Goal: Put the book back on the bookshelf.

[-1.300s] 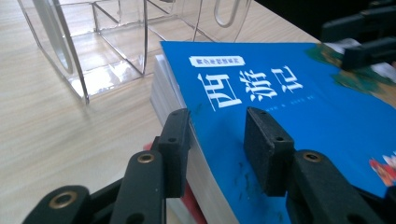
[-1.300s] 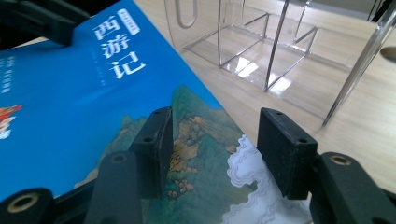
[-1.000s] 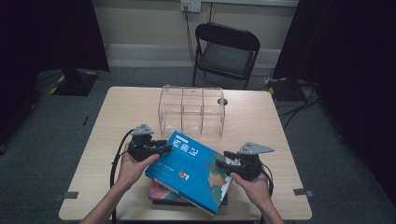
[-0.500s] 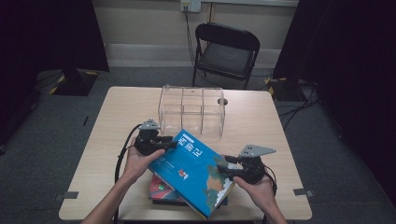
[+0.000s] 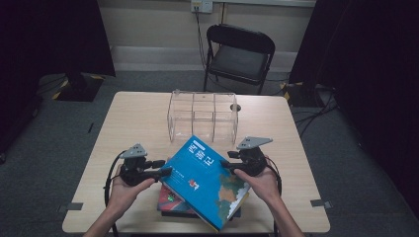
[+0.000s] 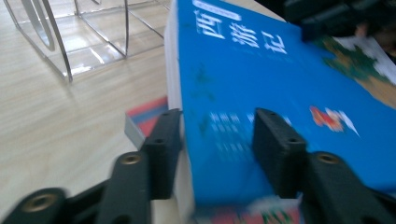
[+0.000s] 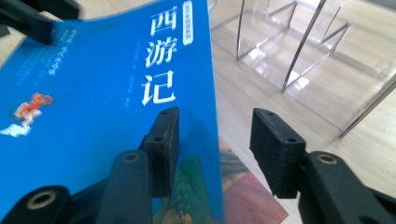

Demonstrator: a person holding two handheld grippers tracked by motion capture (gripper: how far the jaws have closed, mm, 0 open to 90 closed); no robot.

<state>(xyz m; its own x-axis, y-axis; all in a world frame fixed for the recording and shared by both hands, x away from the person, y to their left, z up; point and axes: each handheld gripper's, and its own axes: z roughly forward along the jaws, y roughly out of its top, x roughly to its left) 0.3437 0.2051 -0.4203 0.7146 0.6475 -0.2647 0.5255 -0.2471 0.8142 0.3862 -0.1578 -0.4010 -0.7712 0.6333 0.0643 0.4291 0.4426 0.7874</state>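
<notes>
The blue book [image 5: 206, 180] is held tilted above the stack of books [image 5: 170, 202], its edges sitting between the spread jaws of the left tongs [image 6: 212, 140] and right tongs [image 7: 212, 137], so it can be carried to the clear rack [image 5: 202, 116] just past them

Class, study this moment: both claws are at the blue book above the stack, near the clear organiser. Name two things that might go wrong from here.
1. The blue book sits tilted between the left claw and right claw, each straddling only an edge with jaws apart; it may slip or swing down.
2. The clear organiser stands just beyond the book's far corner; a push forward might knock it.
</notes>
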